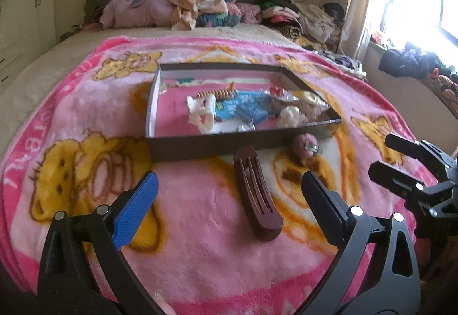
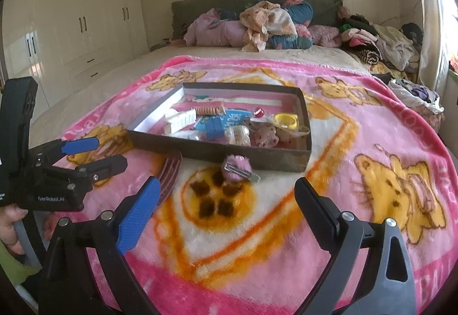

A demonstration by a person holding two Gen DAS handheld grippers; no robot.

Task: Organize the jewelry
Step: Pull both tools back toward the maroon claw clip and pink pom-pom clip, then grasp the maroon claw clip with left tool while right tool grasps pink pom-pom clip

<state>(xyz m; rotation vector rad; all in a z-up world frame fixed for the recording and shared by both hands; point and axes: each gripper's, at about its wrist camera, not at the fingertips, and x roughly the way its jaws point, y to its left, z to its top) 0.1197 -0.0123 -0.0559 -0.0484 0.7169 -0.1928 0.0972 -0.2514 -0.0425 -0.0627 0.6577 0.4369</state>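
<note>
Now brown clip [image 1: 257, 194] lies between left tongs [image 1: 229, 194].

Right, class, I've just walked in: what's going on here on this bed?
A person is tidying hair accessories and trinkets into a shallow dark box on a pink blanket. Both hand-held grippers are open and empty. The left hand-held gripper straddles a long brown hair clip lying outside the box. The right hand-held gripper points toward a pink pompom clip, also outside the box.
</note>
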